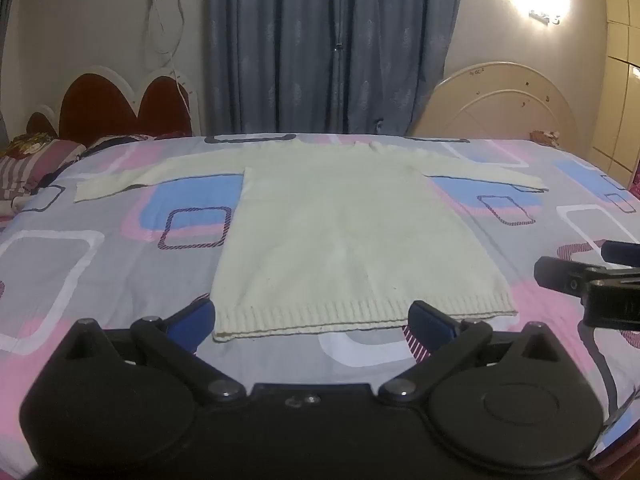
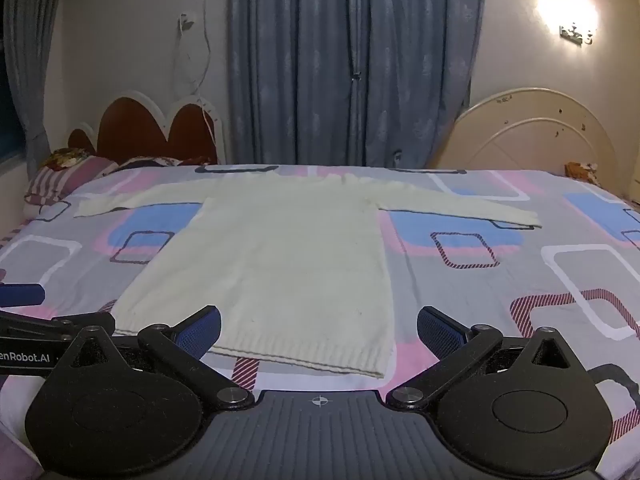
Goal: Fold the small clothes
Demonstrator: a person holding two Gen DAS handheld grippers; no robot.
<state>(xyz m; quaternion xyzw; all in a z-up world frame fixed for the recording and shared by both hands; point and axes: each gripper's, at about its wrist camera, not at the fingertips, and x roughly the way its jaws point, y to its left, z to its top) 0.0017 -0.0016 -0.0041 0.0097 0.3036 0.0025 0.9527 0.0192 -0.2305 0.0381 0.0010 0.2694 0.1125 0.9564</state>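
A cream knitted sweater (image 1: 332, 224) lay flat on the bed (image 1: 100, 264), spread over a sheet printed with pink, blue and grey squares. Its ribbed hem (image 1: 360, 318) faced the cameras at six o'clock, its collar pointed to twelve o'clock, and the two sleeves stretched out toward nine and three o'clock.

The left gripper (image 1: 312, 318) hung just short of the hem with its jaws wide apart and nothing between them; its blue pads (image 1: 196, 316) sat to either side of the hem's near edge, and whether they touched the cloth could not be told. The right gripper (image 2: 318, 330) hovered over the hem's right corner (image 2: 376, 372), jaws likewise spread and empty. In the left wrist view the right gripper showed at three o'clock, beside the sweater.

Behind the bed stood a blue curtain (image 2: 344, 60) at twelve o'clock, a red headboard (image 2: 152, 132) at ten o'clock, and a cream board (image 2: 536, 136) at two o'clock.
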